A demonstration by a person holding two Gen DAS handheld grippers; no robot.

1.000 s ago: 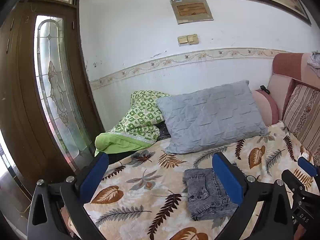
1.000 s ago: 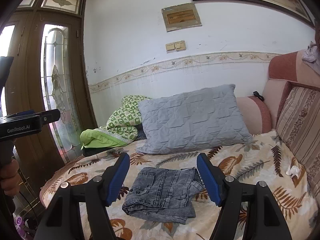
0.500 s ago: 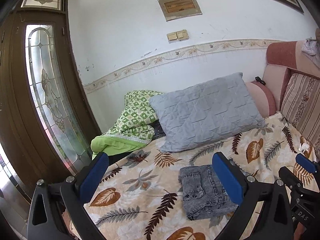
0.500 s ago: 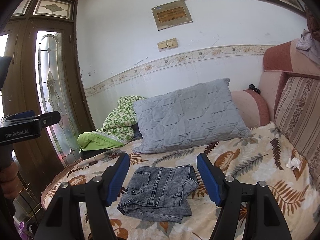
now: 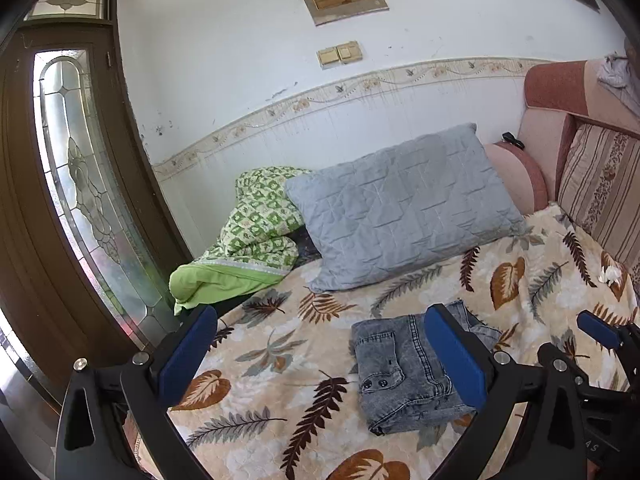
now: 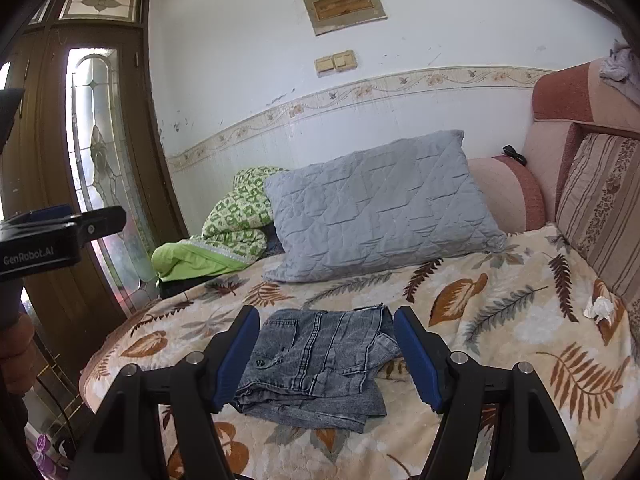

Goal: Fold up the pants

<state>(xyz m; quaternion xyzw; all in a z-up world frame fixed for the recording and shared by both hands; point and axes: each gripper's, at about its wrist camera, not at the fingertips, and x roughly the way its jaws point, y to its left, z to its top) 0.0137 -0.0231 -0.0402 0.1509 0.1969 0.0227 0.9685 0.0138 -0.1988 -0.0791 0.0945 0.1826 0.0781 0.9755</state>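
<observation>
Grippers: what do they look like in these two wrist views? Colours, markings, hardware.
Both alike: black plastic frames with cut-out slots and silver screw heads, each finger faced with a blue pad. Left gripper; right gripper. From the right wrist view the left unit's black body carries white "GenRobot.AI" lettering. No cable visibly attached to either.

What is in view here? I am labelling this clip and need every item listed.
jeans: one, grey, folded on the bedspread, near edge
bedspread: one, cream with leaf print, covering the bed
pillow: one, grey, against the wall
quilt: one, green, left of pillow
tissue: one, white, right side of bedspread
cushion: one, striped, at right
switches: two, beige, on wall
door: brown, glazed, left
left hand-held gripper: black, blue pads, open
right hand-held gripper: same, open, jeans beyond it
</observation>
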